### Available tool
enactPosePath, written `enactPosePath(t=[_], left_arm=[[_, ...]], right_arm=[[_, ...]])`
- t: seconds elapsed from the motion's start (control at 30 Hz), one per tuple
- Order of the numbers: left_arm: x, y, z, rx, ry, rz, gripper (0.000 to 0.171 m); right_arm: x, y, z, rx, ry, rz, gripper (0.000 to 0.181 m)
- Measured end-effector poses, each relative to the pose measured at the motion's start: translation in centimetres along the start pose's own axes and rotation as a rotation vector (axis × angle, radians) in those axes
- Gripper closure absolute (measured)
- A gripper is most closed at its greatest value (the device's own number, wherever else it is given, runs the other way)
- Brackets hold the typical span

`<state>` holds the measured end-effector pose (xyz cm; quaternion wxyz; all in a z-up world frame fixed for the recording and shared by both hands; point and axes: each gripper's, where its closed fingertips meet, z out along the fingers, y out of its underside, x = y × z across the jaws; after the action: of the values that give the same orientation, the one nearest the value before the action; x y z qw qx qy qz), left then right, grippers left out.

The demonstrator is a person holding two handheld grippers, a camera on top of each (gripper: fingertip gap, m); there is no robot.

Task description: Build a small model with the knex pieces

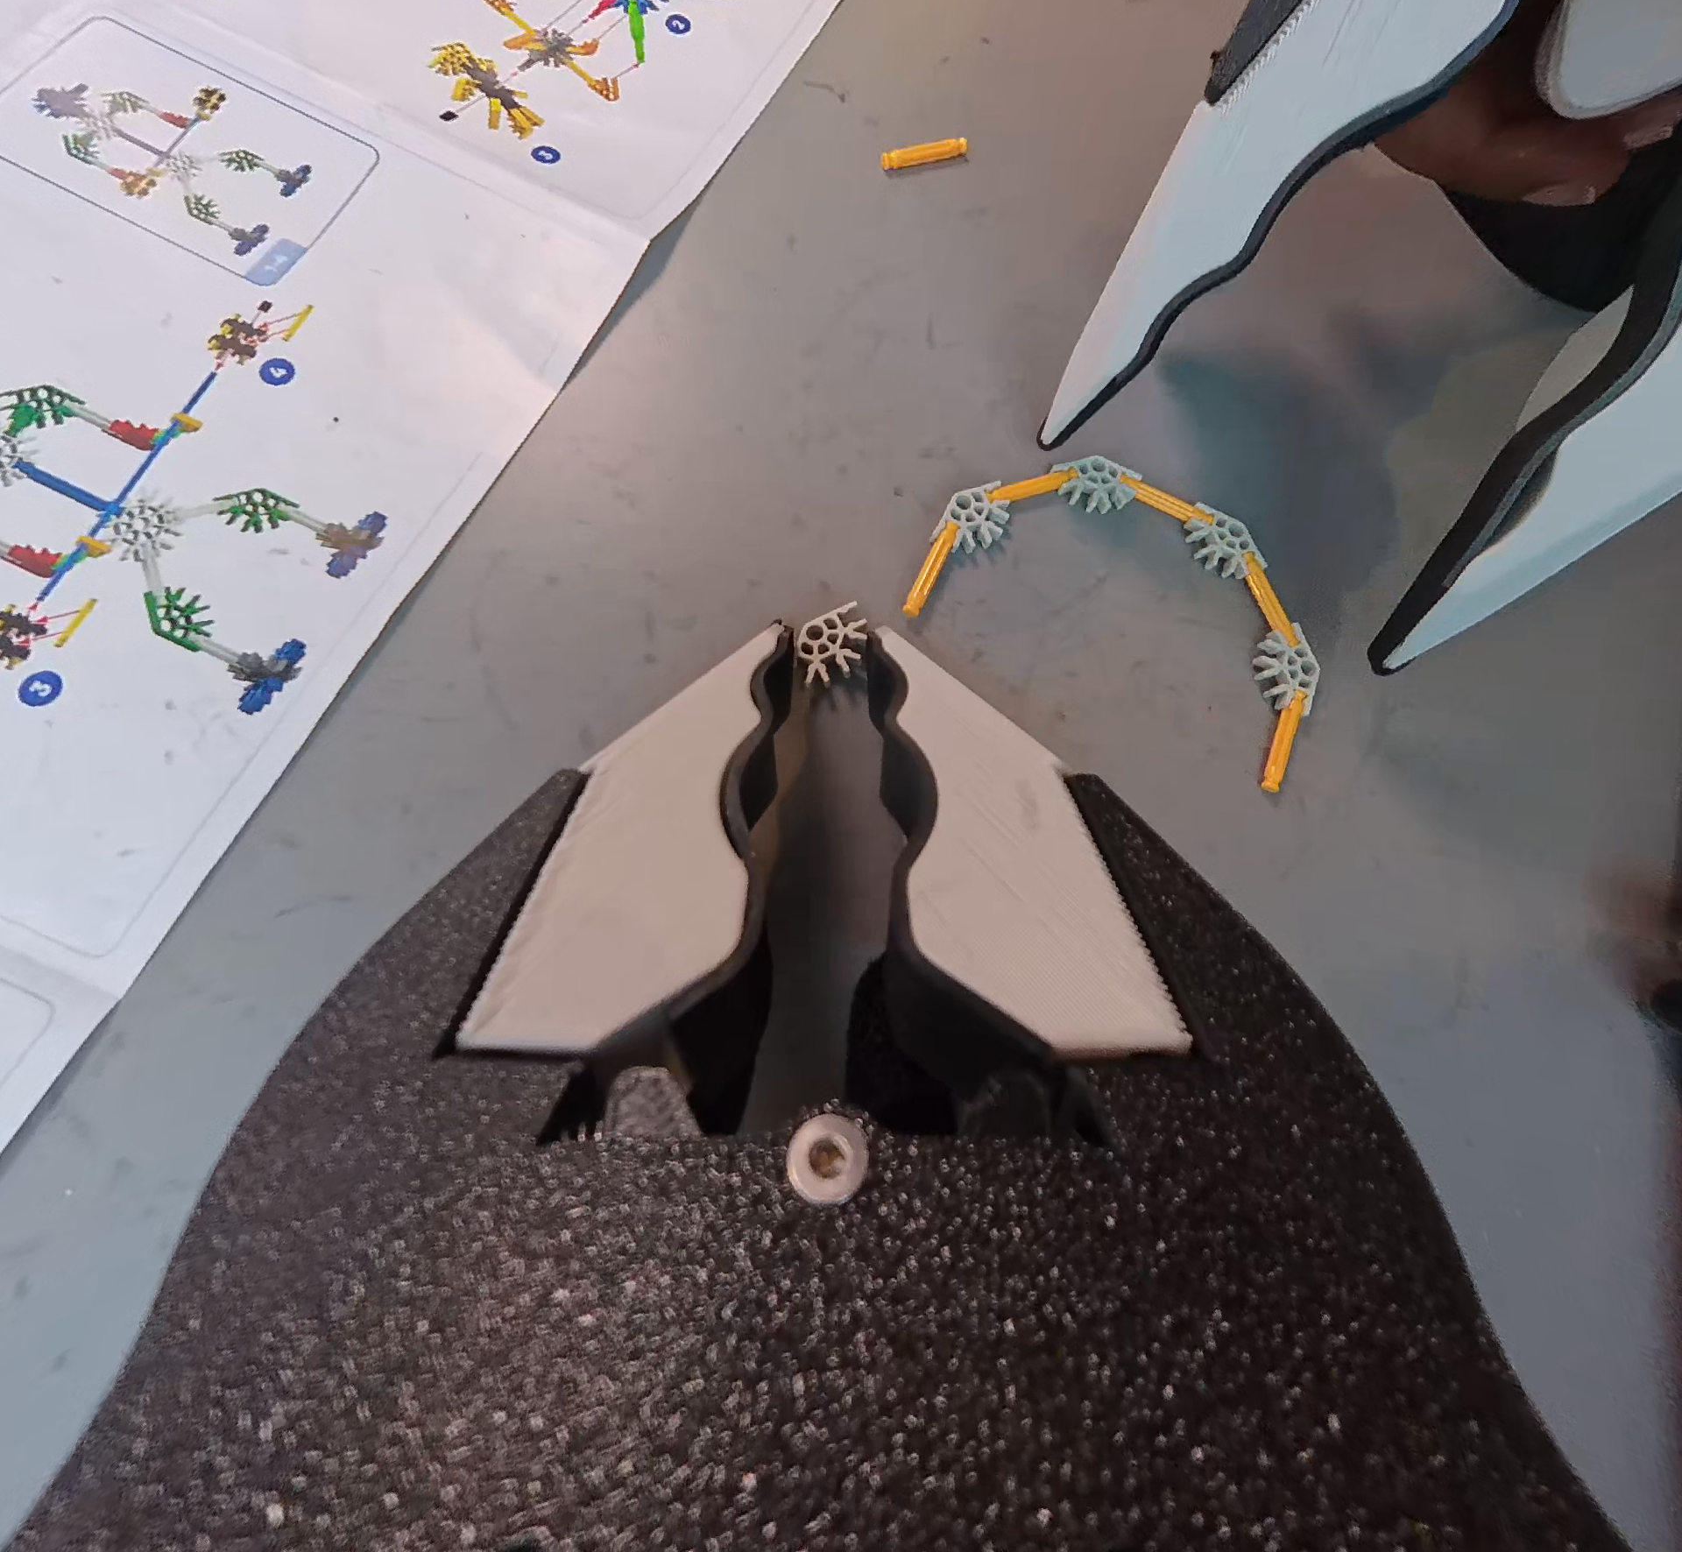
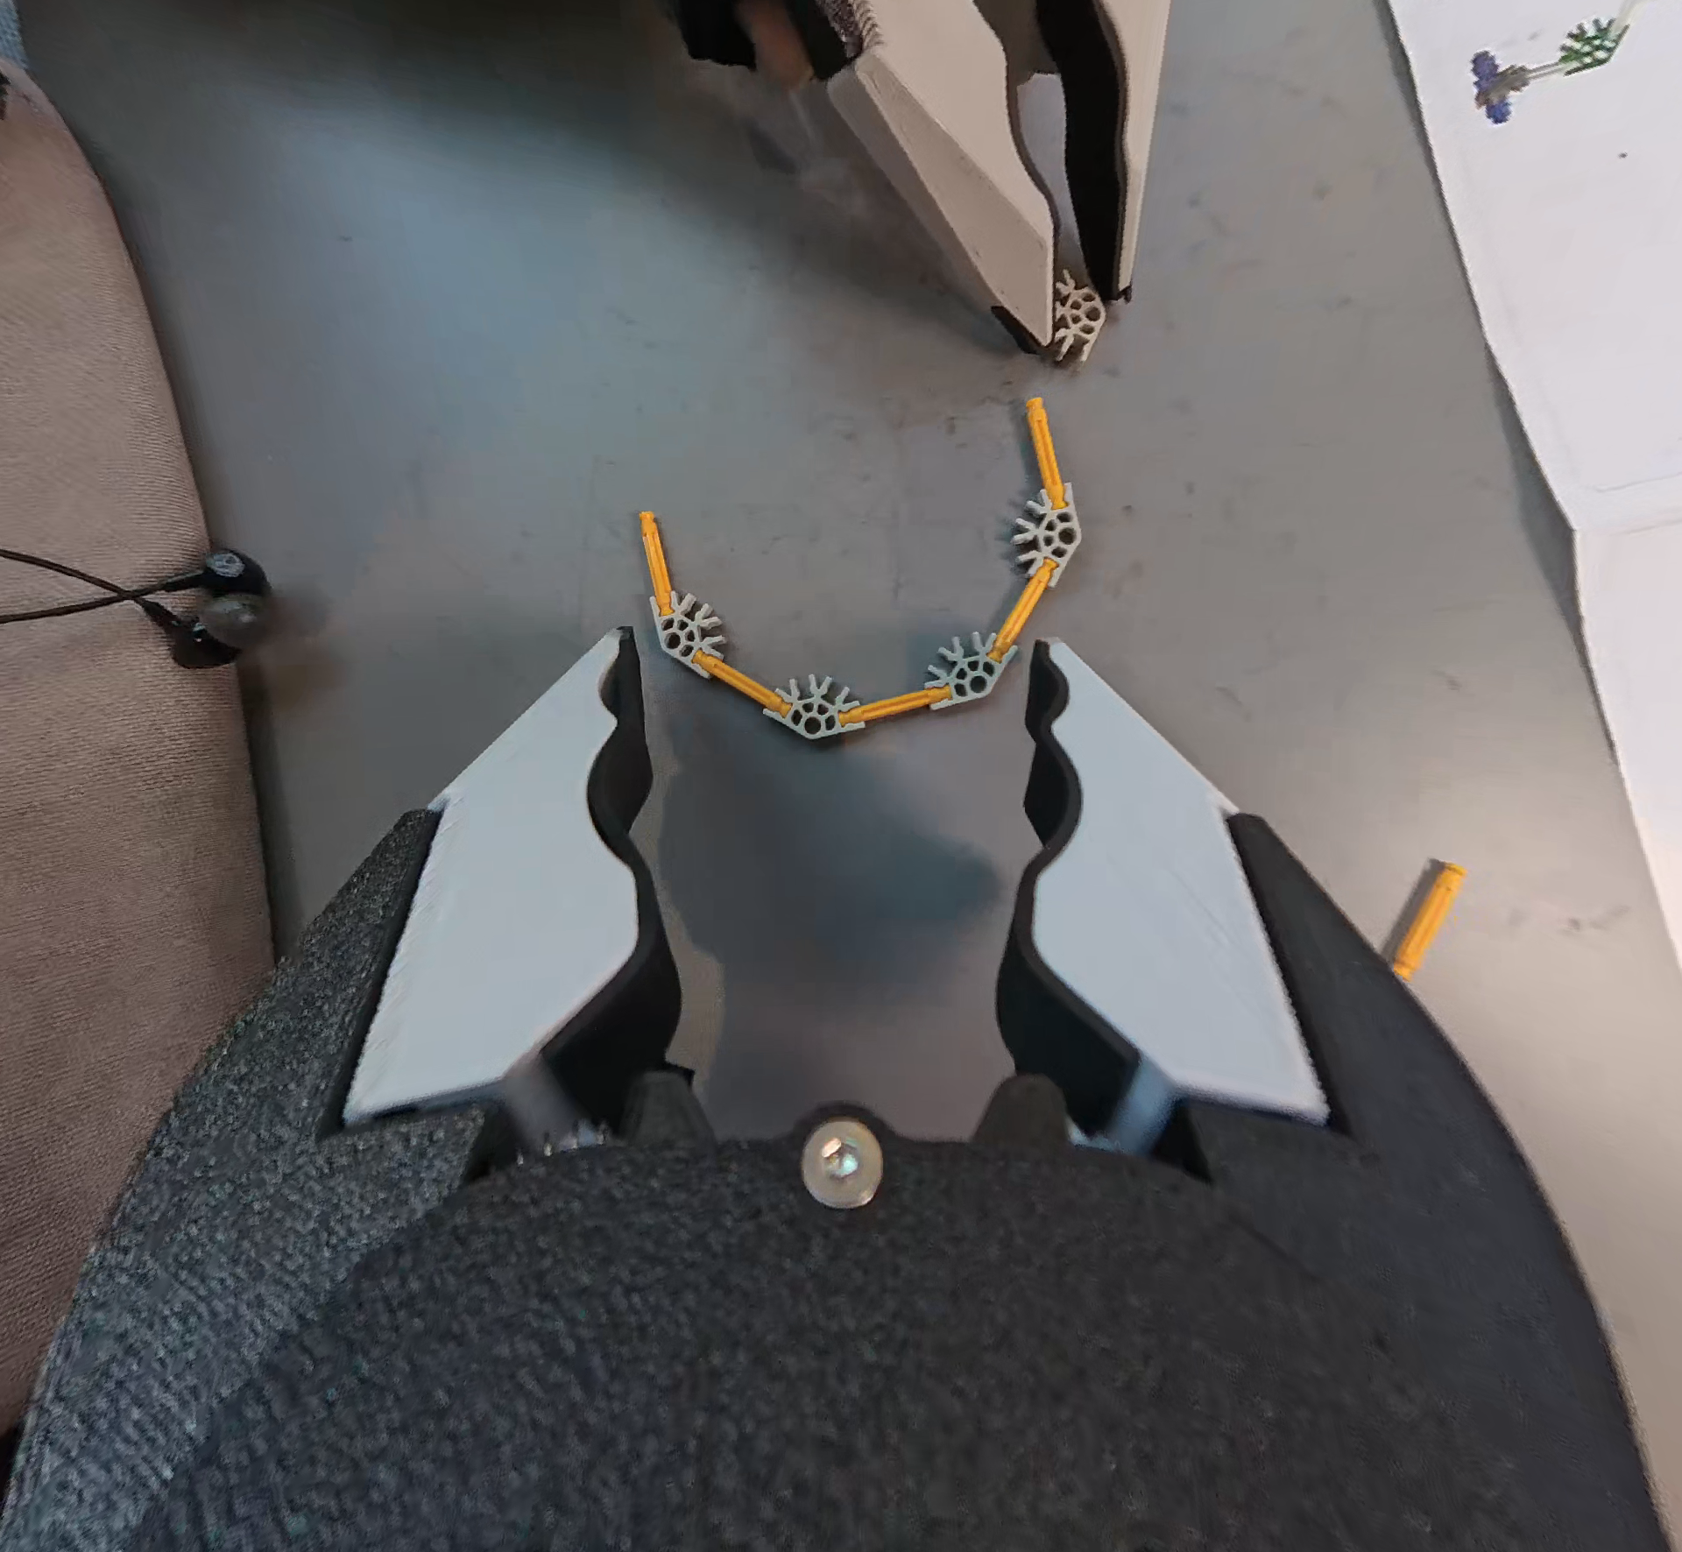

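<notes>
Clenched at their very tips, your left gripper (image 1: pixel 826 639) pinched a small grey snowflake-shaped plastic connector (image 1: pixel 830 642), leaving its free slots facing the curved chain of yellow rods and grey connectors (image 1: pixel 1129 544) on the grey table (image 1: pixel 728 307). Your right gripper (image 2: pixel 833 653) hung spread wide, empty, straddling that chain's middle.

Instruction sheet (image 1: pixel 300 253), earphones (image 2: pixel 214 607), grey table (image 1: pixel 819 380)

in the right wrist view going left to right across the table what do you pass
Beige cushion → black earbuds → arc of grey connectors and yellow rods → left gripper pinching a grey connector → loose yellow rod → instruction sheet.
</notes>
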<state>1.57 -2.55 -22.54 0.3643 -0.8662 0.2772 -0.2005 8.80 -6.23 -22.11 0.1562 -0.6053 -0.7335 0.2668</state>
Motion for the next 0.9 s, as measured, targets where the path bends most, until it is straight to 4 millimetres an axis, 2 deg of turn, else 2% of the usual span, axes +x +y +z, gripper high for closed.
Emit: enactPosePath(t=[0.03,0.1,0.2,0.33,0.47,0.63,0.77,0.9], left_arm=[[0.0,0.0,0.0,0.001,0.001,-0.003,0.156],[0.2,0.0,0.0,0.000,0.005,-0.002,0.156],[0.5,0.1,0.1,-0.009,0.008,0.000,0.156],[1.2,0.4,-0.2,-0.037,0.037,0.037,0.148],[2.0,1.1,-1.2,-0.075,0.102,0.063,0.150],[1.2,0.5,-1.8,-0.043,0.090,0.048,0.150],[1.0,0.5,-1.1,-0.035,0.063,0.078,0.149],[1.6,0.8,-0.4,-0.052,0.076,0.108,0.154]], right_arm=[[0.1,-0.4,-0.2,0.029,-0.005,-0.010,0.098],[0.8,-1.2,-0.7,0.090,0.013,-0.032,0.104],[2.0,-2.0,-0.9,0.152,0.061,-0.079,0.125],[3.6,-2.1,-0.6,0.170,0.129,-0.091,0.142],[4.8,-1.8,0.2,0.135,0.185,-0.126,0.150],[4.9,-2.2,1.1,0.121,0.167,-0.133,0.152],[4.8,-2.6,1.5,0.109,0.146,-0.141,0.163],[4.8,-2.4,1.8,0.093,0.140,-0.145,0.173]])
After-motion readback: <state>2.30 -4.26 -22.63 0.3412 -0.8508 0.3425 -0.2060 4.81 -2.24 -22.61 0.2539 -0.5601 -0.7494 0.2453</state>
